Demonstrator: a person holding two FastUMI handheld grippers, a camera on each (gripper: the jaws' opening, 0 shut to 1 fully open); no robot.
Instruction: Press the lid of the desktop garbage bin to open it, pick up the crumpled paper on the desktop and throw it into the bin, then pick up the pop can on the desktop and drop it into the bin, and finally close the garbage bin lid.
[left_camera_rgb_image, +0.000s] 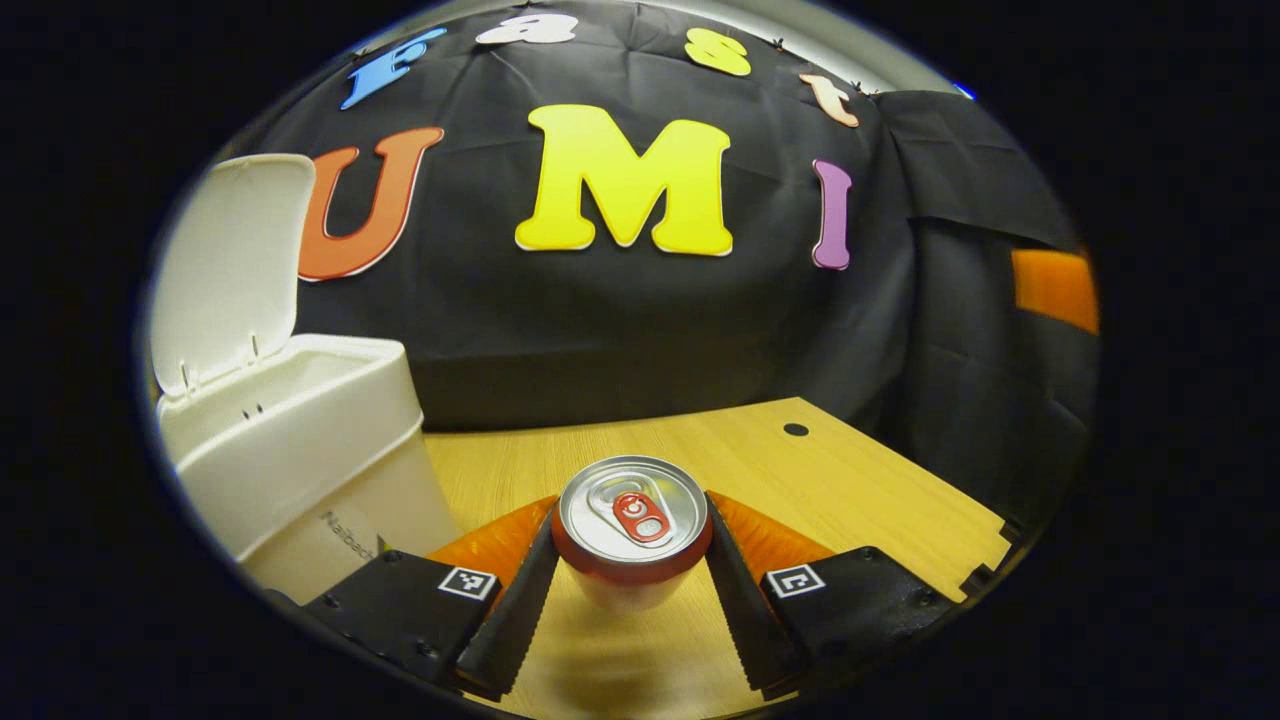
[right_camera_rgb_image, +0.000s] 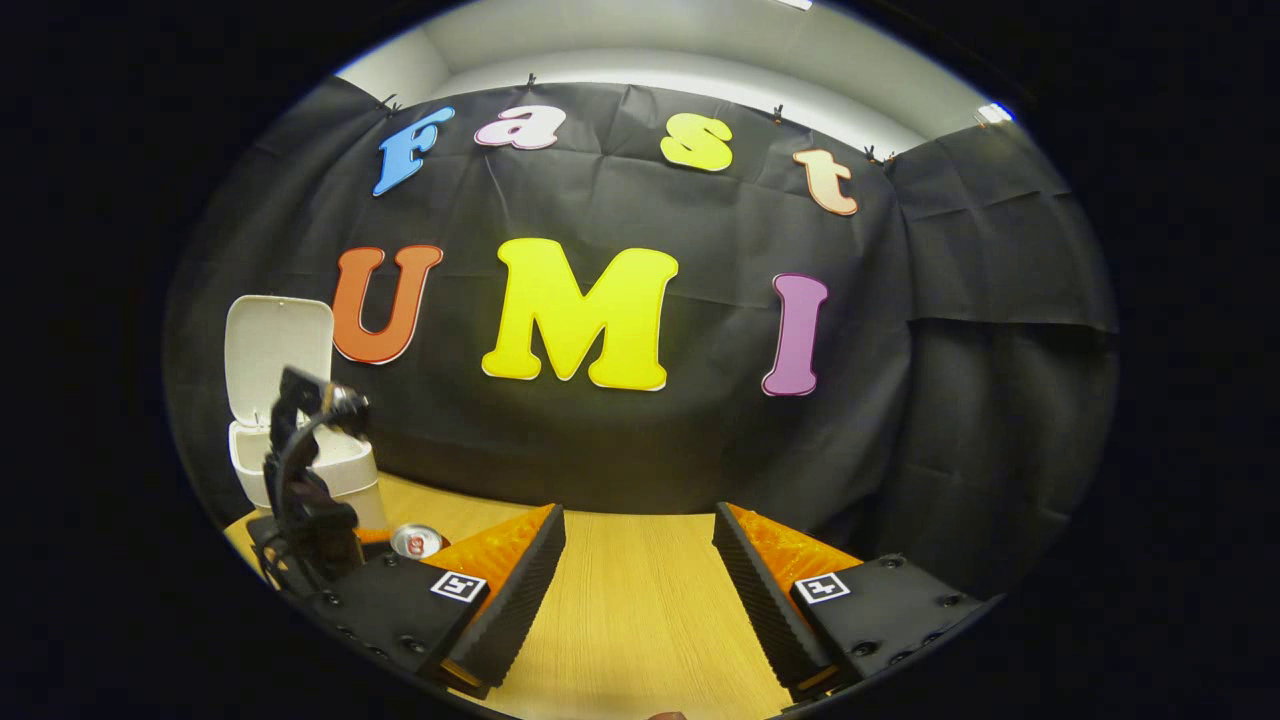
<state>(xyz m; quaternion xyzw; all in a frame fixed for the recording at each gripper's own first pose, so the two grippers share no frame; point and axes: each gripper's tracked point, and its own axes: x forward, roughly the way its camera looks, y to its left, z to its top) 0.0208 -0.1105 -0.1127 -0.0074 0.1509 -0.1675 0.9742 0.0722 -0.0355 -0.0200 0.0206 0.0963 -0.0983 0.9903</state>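
The pop can (left_camera_rgb_image: 632, 515), silver-topped with a red tab and red rim, stands upright between the fingers of my left gripper (left_camera_rgb_image: 632, 503), which is shut on its sides. The white garbage bin (left_camera_rgb_image: 300, 450) is close on the left with its lid (left_camera_rgb_image: 235, 260) swung up and open. In the right gripper view the same can (right_camera_rgb_image: 417, 541) and bin (right_camera_rgb_image: 330, 465) show small at far left, with the left gripper (right_camera_rgb_image: 405, 545) and its cable in front of them. My right gripper (right_camera_rgb_image: 638, 512) hangs open over bare wood, nothing between its fingers.
The wooden table (left_camera_rgb_image: 850, 490) ends at a notched right edge and has a small dark hole (left_camera_rgb_image: 796, 429) near its back corner. The black cloth wall runs right behind the table and bin.
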